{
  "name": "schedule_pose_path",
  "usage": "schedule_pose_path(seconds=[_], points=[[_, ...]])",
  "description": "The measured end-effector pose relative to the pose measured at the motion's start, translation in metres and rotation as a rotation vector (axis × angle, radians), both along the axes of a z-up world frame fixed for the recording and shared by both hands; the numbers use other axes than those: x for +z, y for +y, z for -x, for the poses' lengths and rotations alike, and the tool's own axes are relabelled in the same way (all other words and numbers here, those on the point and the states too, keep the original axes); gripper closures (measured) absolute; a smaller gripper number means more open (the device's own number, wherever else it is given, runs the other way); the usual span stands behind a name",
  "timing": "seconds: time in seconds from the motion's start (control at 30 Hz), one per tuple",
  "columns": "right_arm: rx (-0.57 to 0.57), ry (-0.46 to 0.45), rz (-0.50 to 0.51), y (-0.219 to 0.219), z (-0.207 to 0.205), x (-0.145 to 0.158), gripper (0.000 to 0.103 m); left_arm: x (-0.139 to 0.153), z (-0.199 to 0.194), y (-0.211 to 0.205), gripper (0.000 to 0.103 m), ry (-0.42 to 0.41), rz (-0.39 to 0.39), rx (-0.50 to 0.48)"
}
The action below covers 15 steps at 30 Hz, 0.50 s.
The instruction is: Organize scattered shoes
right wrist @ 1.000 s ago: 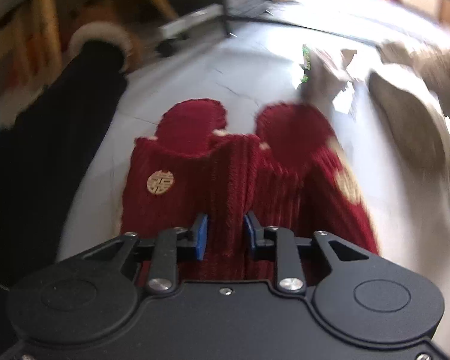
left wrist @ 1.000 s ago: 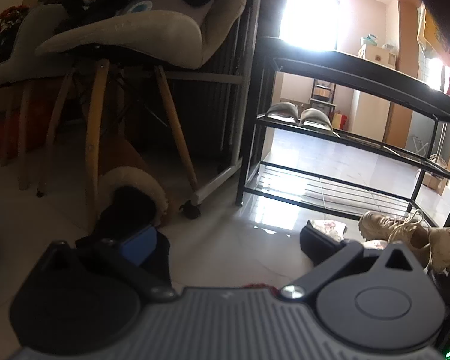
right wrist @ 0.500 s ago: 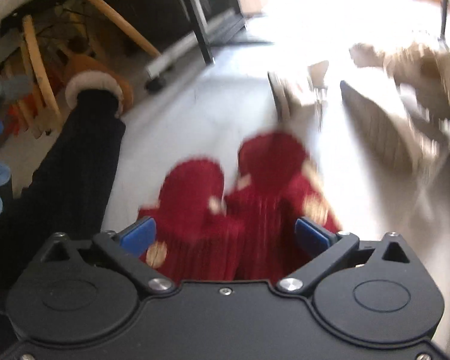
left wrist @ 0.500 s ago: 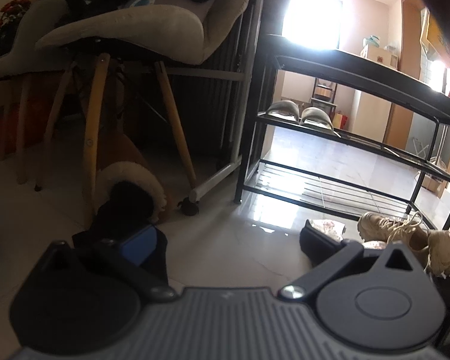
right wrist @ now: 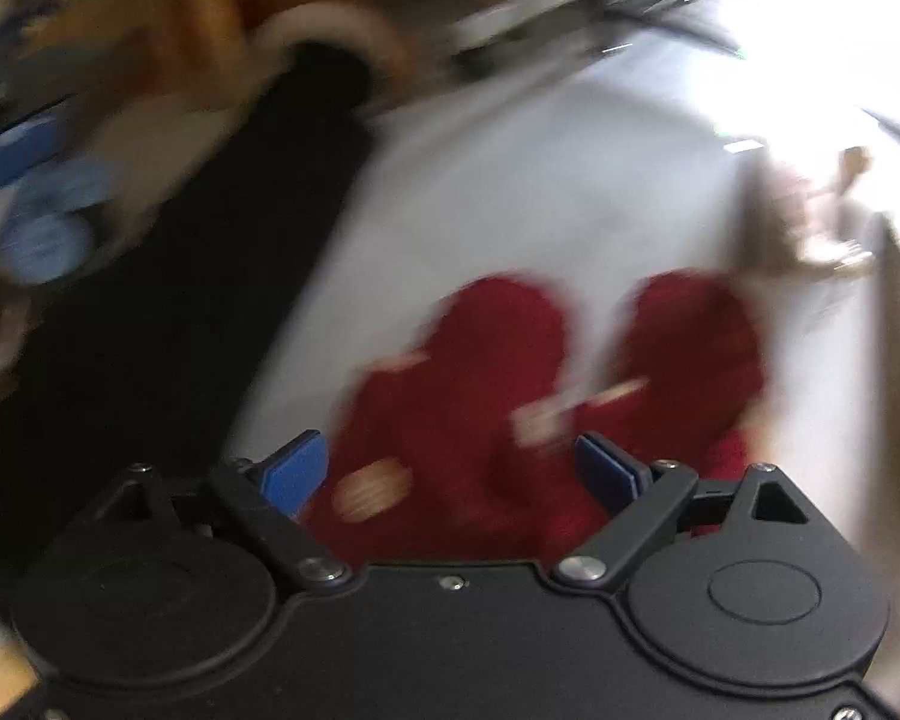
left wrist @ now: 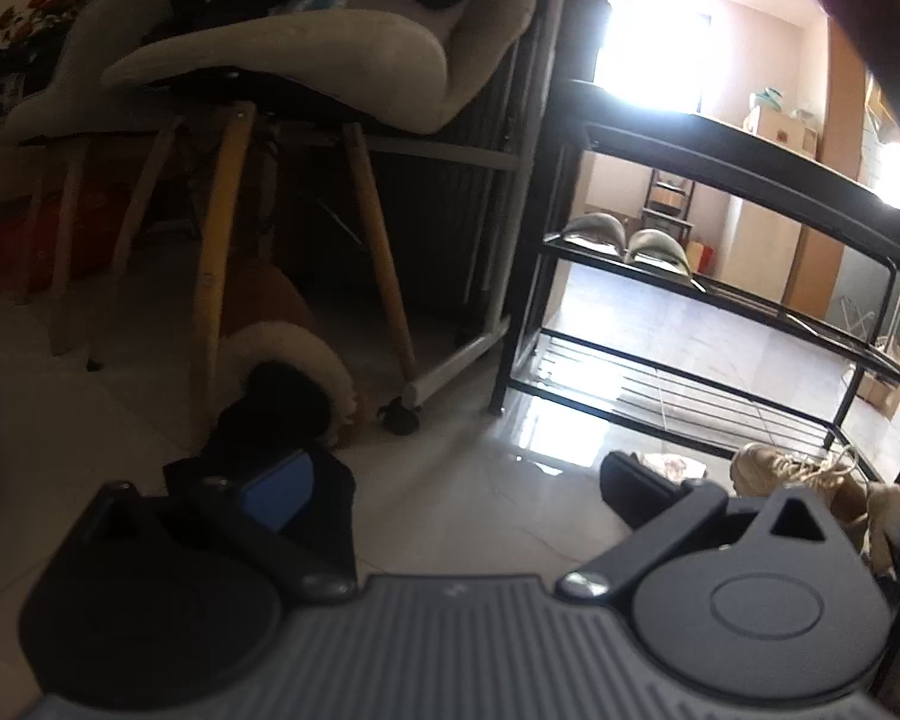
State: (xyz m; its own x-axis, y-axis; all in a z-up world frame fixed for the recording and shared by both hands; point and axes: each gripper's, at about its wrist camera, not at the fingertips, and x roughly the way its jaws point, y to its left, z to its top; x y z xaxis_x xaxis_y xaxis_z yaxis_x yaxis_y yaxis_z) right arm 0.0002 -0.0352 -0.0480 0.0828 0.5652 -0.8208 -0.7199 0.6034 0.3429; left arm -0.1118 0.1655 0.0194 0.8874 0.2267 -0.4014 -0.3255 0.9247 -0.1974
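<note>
Far left of the left wrist view, a fur-trimmed brown boot [left wrist: 294, 354] lies on the floor tiles [left wrist: 462, 480] beside the wooden legs of a grey chair [left wrist: 282, 66]. It is not on any shelf, so count it as outstanding.

Your left gripper [left wrist: 456, 486] stands wide with nothing between its fingers. A black sleeve or cloth sits just beside its left blue pad [left wrist: 276, 483]; I cannot tell whether they touch.

Right of the chair stands the black shoe rack [left wrist: 720, 324]. Its middle shelf carries one pair of grey slippers [left wrist: 627, 240] at the left end, which reads as the only finished placement. The lower wire shelf shows no shoes in the part that is visible.

At the near right foot of the rack, tan lace-up sneakers [left wrist: 810, 474] lie on the floor, and a small pale printed item just left of them is too indistinct to name.

In the right wrist view, which is heavily blurred, your right gripper [right wrist: 450, 468] is spread wide above a pair of red slippers [right wrist: 546, 384]. The pair rests side by side on the floor, toes pointing away, unheld. Pale shoes [right wrist: 810, 222] lie to the far right.

Judgement: the task is at an early stage. One pair is shelved; the boot, sneakers and red slippers remain.
</note>
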Motion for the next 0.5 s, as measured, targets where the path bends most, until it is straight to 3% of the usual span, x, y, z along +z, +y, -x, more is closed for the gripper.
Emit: schedule_pose_path(seconds=[0.17,0.27,0.37,0.47,0.5], points=[[0.013,-0.035,-0.021,0.024,0.014,-0.017,0.031,-0.001,-0.006,0.006,0.000,0.010,0.028,0.024],[0.020,0.016,-0.024,0.043,0.009,-0.035,0.033,0.002,-0.002,0.007,0.000,0.003,0.009,0.025],[0.030,-0.042,0.039,0.062,0.008,-0.048,0.037,0.000,0.000,0.011,0.000,0.010,-0.006,0.031],[-0.036,-0.037,0.033,0.059,-0.003,-0.048,0.057,-0.004,-0.004,0.017,0.000,0.023,0.022,0.054],[-0.063,-0.030,0.032,0.055,-0.009,-0.048,0.073,-0.004,-0.006,0.018,0.000,0.027,0.027,0.057]])
